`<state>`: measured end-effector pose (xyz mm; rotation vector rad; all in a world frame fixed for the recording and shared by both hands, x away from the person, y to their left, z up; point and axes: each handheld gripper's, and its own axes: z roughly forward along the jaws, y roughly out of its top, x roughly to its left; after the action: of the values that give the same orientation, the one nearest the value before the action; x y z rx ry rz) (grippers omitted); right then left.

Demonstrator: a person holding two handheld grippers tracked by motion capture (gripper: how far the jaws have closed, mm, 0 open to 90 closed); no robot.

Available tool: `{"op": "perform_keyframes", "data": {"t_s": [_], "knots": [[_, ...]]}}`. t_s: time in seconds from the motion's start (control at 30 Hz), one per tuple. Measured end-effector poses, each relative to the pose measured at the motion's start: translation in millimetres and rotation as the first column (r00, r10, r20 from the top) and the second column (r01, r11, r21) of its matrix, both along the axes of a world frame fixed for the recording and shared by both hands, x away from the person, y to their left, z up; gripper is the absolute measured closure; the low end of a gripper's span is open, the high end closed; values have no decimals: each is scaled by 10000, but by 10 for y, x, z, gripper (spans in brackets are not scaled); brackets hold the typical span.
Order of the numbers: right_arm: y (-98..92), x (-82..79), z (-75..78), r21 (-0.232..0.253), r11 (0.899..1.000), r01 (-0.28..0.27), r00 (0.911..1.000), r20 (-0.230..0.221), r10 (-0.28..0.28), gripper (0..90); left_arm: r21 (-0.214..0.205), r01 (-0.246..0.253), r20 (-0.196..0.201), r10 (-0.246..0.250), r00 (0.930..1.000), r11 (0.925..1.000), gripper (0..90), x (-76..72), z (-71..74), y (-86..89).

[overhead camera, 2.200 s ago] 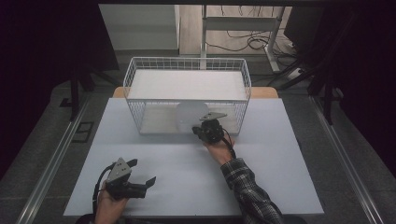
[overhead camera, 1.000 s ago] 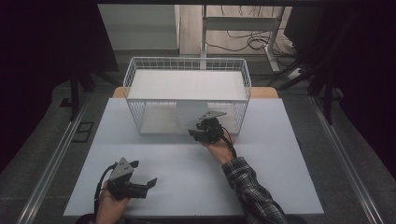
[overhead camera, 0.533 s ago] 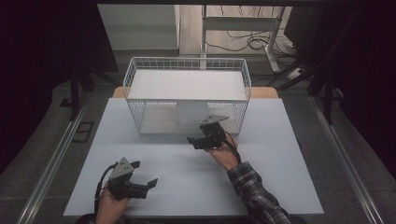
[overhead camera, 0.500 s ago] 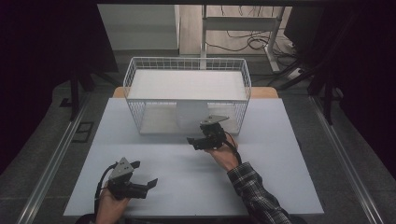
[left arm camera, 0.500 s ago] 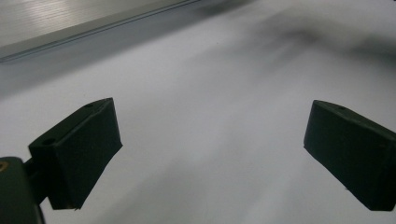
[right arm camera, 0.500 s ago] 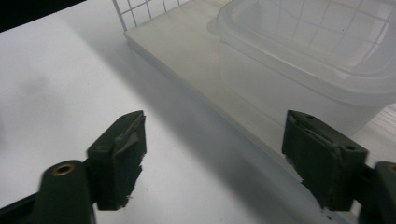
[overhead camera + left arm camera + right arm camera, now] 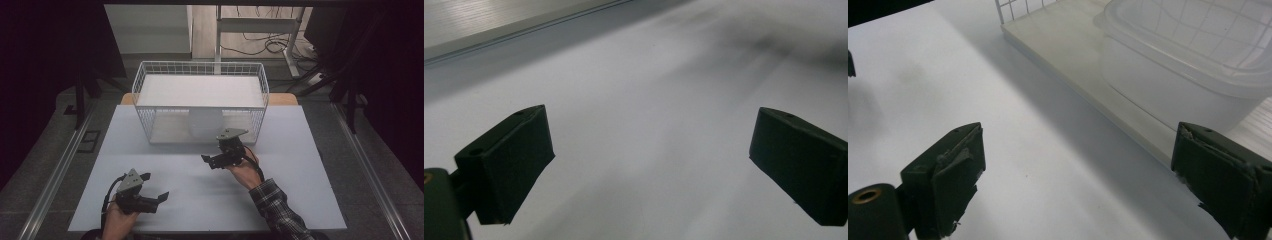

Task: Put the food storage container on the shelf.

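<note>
Our right gripper [image 7: 212, 161] has drawn back from the plastic container [image 7: 205, 125], fingers just released, empty; our left gripper [image 7: 159, 198] rests spread wide, empty.

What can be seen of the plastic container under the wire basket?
The plastic container is a translucent, milky-white tub with a stepped rim near the top, and it looks empty. It stands upright on the pale board beneath the wire basket, near the middle of the front edge; in the high view it shows through the mesh as a whitish shape. The right gripper, jaws just opened and empty, is close in front without touching it.
</note>
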<state>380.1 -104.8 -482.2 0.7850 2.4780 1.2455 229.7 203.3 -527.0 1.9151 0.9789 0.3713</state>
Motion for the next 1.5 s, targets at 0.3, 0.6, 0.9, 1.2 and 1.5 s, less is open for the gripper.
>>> {"op": "perform_keyframes", "data": {"t_s": [0.3, 0.6, 0.9, 1.2, 1.5], "knots": [[-125, -135, 24, -10, 10000, -19, 10000, 0, 19, 51, 72, -3, 17, 3, 10000, 10000, 32, 1, -3, -1], [-239, -280, 34, -95, 9999, -51, 10000, -3, 51, 47, 111, 23, 2, -23, 10000, 9999, 29, 7, -11, -4], [-376, -420, 49, -45, 10000, 34, 10000, -79, -35, 42, 248, 52, -12, -52, 10000, 9997, 27, 12, -21, -20], [-536, -572, 85, 119, 9997, 198, 9998, 43, -199, 39, 251, 26, -20, -26, 10000, 9997, 26, 15, -25, -17], [-735, -729, 89, 162, 9988, 467, 9988, 106, -469, 13, 281, -98, -14, 98, 10000, 9996, 26, 23, -21, 19]]}}
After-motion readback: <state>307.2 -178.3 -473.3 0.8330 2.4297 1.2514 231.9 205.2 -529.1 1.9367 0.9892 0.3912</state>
